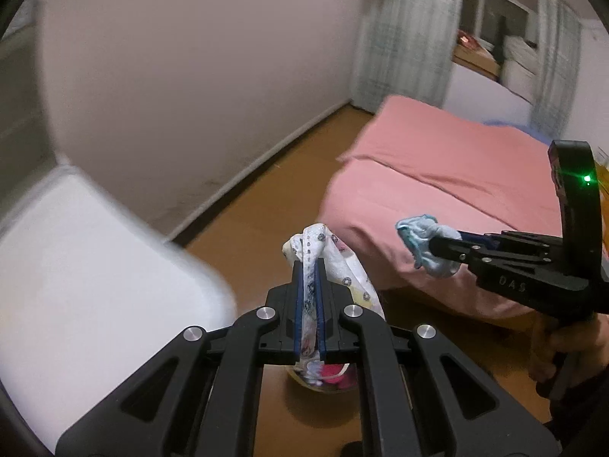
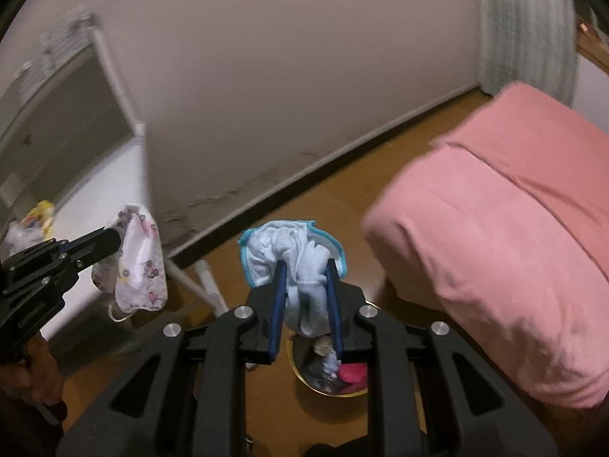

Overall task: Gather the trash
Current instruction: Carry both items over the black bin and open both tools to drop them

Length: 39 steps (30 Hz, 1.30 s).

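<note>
Currently held: my left gripper [image 1: 311, 262] clamped on a patterned face mask [image 1: 335, 262]; my right gripper [image 2: 304, 266] clamped on a blue-edged mask [image 2: 293, 243]. Gold-rimmed bin [image 2: 327, 390] sits on the floor directly below, beside the pink bed [image 2: 514, 228]. Recommended: centre each mask over the rim before releasing.

Both grippers, the left gripper [image 1: 311, 262] and right gripper [image 2: 304, 266], are matte black linkage frames with round silver screws and blue finger pads [image 2: 278, 297]; the right one bears embossed letters and a green light.
</note>
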Motion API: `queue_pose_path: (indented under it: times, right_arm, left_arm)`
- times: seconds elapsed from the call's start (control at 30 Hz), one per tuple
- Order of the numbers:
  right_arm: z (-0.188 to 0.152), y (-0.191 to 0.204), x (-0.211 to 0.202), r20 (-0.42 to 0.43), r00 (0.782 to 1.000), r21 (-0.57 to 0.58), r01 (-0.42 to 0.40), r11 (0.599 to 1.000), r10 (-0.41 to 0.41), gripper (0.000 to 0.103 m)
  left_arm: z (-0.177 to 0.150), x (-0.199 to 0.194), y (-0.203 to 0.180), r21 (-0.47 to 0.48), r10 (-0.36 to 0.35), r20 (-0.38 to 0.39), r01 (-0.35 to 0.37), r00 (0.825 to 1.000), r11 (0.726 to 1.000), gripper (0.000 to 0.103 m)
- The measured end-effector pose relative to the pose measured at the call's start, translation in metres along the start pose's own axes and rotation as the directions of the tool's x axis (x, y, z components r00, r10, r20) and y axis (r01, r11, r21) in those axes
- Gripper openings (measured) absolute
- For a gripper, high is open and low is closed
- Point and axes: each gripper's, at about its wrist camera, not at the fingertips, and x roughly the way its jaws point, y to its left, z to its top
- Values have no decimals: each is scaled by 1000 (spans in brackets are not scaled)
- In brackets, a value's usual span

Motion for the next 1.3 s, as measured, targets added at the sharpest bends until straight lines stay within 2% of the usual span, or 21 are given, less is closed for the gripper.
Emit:
queue_pose_path:
  times: [0.13, 0.27, 0.43, 0.57, 0.73, 0.87, 1.2, 1.27, 1.3]
  right_arm:
    - [-21, -36, 35, -58, 998, 50, 35, 998, -32, 20]
    - [-44, -64, 72, -117, 992, 84, 54, 995, -44, 20]
    - [-74, -79, 128, -210, 977, 108, 63, 992, -39, 20]
    - [-98, -90, 166, -274, 961, 131, 69, 989, -31, 20]
    - [-120, -99, 199, -334, 942, 154, 76, 985, -20, 20]
    - [-128, -99, 207, -356, 934, 162, 71, 984, -9, 20]
    - [-124, -99, 212, -342, 939, 165, 46, 985, 14, 20]
    - [-122, -99, 207, -338, 941, 165, 39, 986, 19, 27]
    - [-121, -99, 205, -335, 942, 165, 39, 986, 19, 40]
  left_arm:
    - [-13, 54, -14, 39, -25, -41, 27, 999, 999, 5]
    - [-35, 106, -11, 24, -65, -110, 68, 992, 997, 5]
    - [-61, 163, -7, 17, -56, -174, 60, 983, 998, 5]
    - [-89, 203, -1, 3, -41, -241, 43, 970, 999, 5]
    - [-116, 226, 6, 3, -31, -290, 33, 957, 999, 5]
    - [-127, 235, 9, -8, -24, -313, 23, 949, 1000, 5]
    - [-125, 237, 10, -14, -33, -316, 30, 948, 999, 5]
    - [-125, 237, 9, -14, -35, -313, 32, 949, 999, 5]
    - [-124, 236, 9, -13, -34, -313, 32, 949, 999, 5]
